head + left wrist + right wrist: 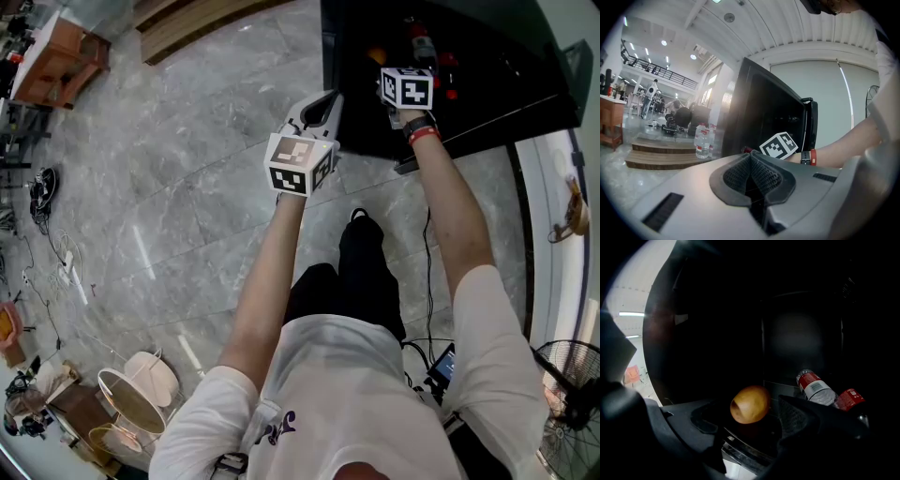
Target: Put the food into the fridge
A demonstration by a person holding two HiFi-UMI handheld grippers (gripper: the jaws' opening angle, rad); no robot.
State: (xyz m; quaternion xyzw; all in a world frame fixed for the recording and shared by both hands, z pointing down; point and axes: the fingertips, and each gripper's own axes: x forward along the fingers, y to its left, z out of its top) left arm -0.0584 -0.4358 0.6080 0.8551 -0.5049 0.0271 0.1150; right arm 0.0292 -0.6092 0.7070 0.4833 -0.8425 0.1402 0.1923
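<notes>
Inside the dark fridge (pixel 717 315), whose walls barely show, a roundish orange fruit (pixel 750 404) lies between the right claw's (pixel 751 417) parted jaws, long axis unclear. Outside, the left claw (pixel 751 158) is closed and empty.

Head view bright and even; fridge (pixel 801 333) interior nearly black — perhaps underexposed; both gripper views bend at their edges.
</notes>
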